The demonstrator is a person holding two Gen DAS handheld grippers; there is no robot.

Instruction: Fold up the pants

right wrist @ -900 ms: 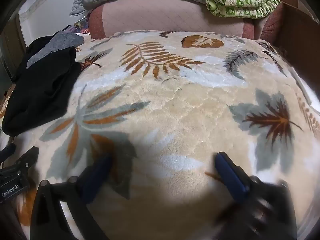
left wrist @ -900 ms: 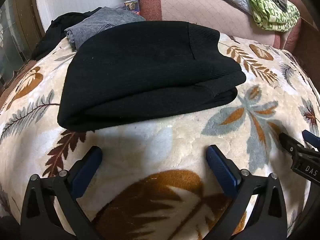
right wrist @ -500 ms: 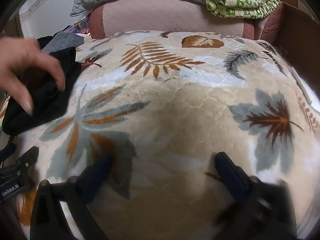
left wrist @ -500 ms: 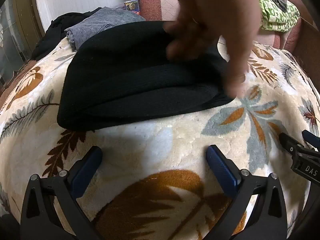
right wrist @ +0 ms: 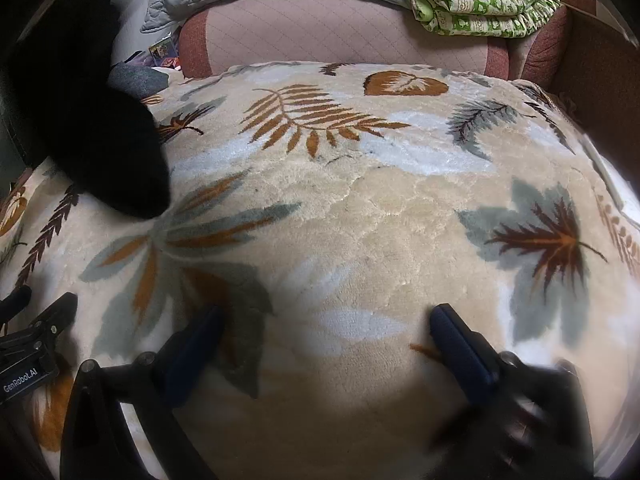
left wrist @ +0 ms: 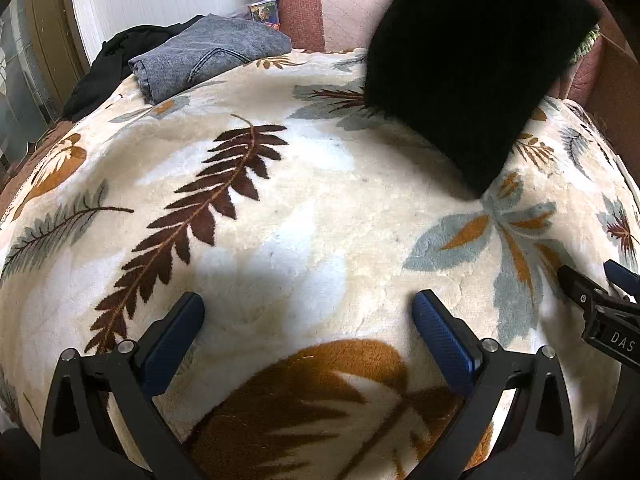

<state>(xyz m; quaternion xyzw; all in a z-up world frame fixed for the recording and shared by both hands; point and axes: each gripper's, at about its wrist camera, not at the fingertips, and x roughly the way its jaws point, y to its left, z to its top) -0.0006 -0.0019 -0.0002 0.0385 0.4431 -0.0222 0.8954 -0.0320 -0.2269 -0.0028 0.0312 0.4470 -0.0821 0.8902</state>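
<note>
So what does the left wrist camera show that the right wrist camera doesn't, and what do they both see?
Only the left wrist view shows the folded grey jeans in full, with a dark garment heap behind them, and the long dark-brown fern print.

Only the right wrist view shows the green patterned quilt on the sofa back, and the maple-leaf print.

Both show the black pants lifted off the leaf-print blanket, and both tools, the left tool and the right tool, open and empty.
</note>
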